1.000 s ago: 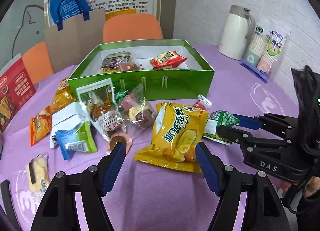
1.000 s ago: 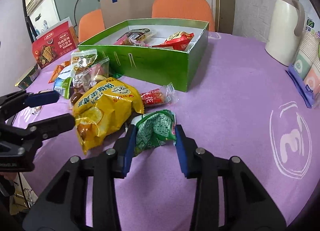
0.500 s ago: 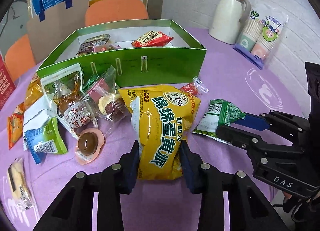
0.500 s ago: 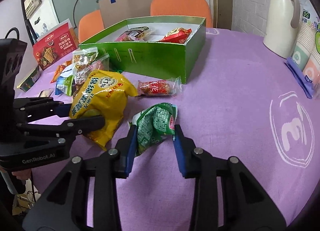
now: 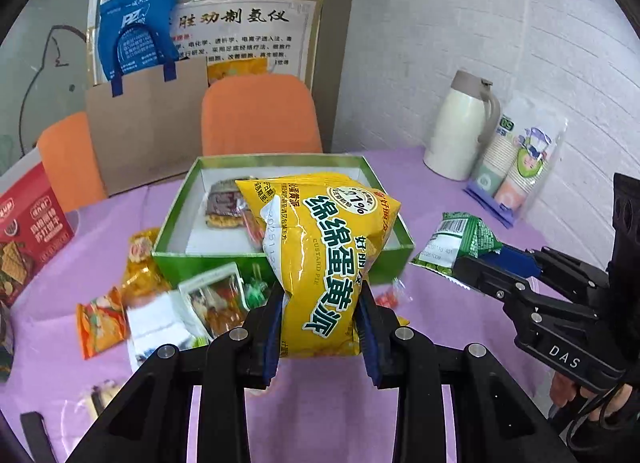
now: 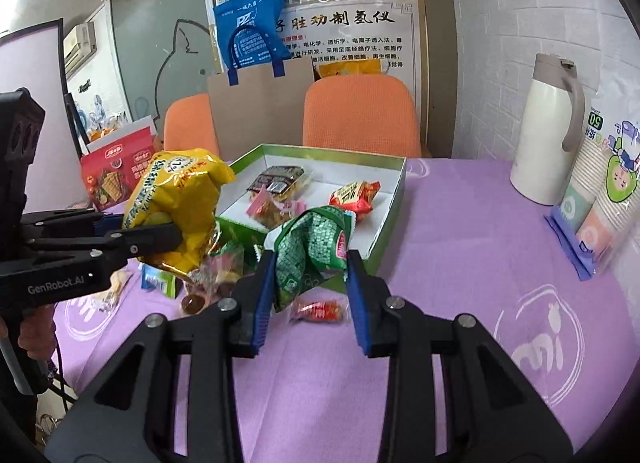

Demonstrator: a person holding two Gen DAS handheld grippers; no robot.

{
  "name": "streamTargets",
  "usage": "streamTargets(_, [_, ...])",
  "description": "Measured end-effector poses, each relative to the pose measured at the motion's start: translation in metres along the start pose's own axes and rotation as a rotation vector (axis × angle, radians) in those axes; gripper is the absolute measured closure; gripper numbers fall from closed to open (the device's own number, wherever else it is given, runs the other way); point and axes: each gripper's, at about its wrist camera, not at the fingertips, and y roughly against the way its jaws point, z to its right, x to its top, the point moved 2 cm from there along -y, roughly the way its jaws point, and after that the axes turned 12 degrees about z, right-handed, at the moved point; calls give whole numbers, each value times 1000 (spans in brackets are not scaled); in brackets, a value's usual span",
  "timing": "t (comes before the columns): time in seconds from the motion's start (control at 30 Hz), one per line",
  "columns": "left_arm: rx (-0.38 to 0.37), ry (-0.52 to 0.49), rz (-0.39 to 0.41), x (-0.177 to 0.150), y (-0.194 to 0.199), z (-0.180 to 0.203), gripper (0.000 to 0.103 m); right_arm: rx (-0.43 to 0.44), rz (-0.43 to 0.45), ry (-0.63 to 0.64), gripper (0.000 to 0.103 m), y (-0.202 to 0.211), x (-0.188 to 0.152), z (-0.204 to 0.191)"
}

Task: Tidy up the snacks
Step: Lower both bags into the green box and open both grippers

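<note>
Both packets now hang clear of the purple-clothed counter [image 5: 328,415]. Left gripper [image 5: 320,327] fingers clamp the puffy yellow foil custard-pie bag [image 5: 332,259], long axis upright, just before the open green cardboard box [image 5: 280,263]. Right gripper [image 6: 310,295] pinches the crinkled green packet [image 6: 308,251], slightly farther back.

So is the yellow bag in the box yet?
Not yet. The yellow bag is up in the air, pinched in the left gripper, in front of the green box.
</note>
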Motion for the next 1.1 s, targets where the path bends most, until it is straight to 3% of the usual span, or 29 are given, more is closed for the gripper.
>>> streamTargets(0.17, [19,48,-14,33,-41,-21,70,-36,11,-44,66,-40,16,15])
streamTargets(0.47, [58,12,-75,46,-120,-34,69,-14,-34,-52,63,-111,8,30])
streamTargets(0.5, [69,0,-78,45,-127,-34,65,-9,-43,-22,56,-118,4,28])
streamTargets(0.53, [82,-9,-82,44,-135,-35,44,-15,-54,12,38,-124,1,27])
streamTargets(0.6, [141,-7,-76,40,-140,-41,11,-62,-51,80,20,-128,-5,25])
streamTargets(0.63, [171,-6,-53,38,-139,-45,11,-76,-39,104,20,-125,-8,24])
streamTargets(0.7, [159,-3,-48,34,-138,-51,11,-90,-31,124,19,-122,-13,26])
streamTargets(0.87, [171,25,-64,30,-131,-58,11,-99,-71,53,18,-117,-17,37])
streamTargets(1.1, [196,18,-35,34,-91,-58,11,-98,-9,12,15,-71,7,30])
